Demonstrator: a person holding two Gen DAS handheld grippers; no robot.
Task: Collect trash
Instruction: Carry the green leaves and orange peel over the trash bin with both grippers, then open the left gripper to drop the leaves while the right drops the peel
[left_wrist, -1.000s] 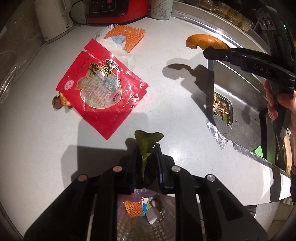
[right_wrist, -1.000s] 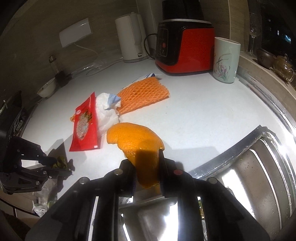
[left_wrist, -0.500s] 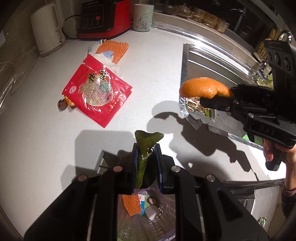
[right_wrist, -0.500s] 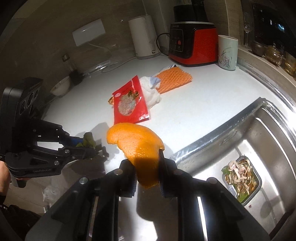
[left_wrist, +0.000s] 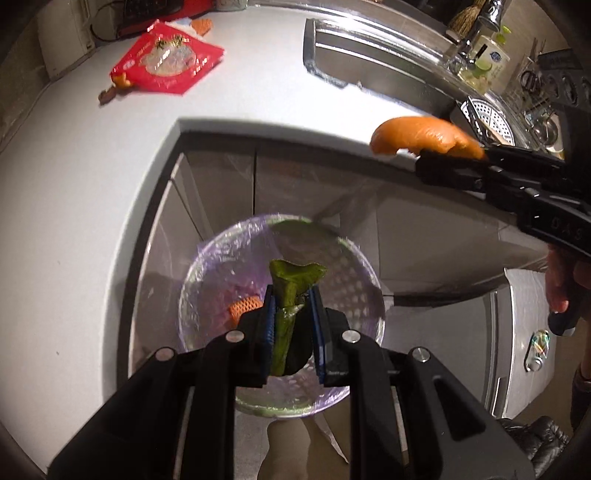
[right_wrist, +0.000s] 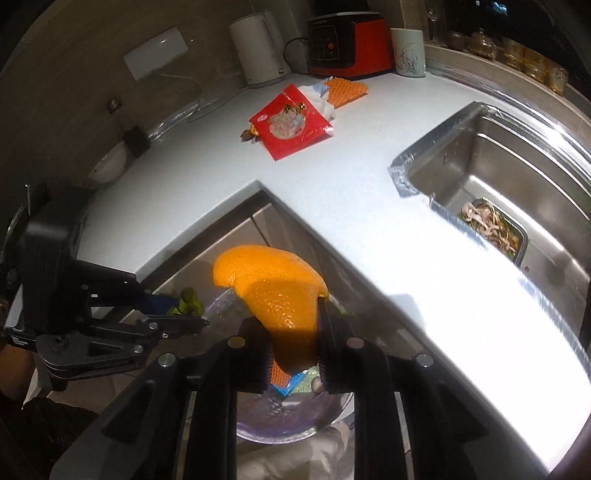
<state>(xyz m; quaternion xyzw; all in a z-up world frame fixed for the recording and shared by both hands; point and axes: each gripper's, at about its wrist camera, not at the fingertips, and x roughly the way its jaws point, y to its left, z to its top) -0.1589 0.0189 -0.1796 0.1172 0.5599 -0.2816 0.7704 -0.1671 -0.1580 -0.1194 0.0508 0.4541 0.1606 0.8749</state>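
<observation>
Claws (left_wrist: 291, 314) now over bin (left_wrist: 354, 258) (loaded)

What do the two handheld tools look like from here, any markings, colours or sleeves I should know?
Both are matte black. The left tool has blue ribbed pads and round silver bolt heads along its linkage bars. The right tool carries faint raised lettering on its arm, and its handle is dark blue. A bare hand grips it; no glove shows there.

I see a curled orange peel (right_wrist: 275, 295) and a limp green leaf (left_wrist: 291, 291) hanging over my lined bin (left_wrist: 354, 273); far back on the counter lie a red wrapper (right_wrist: 291, 123) and orange foam netting (right_wrist: 347, 90)
</observation>
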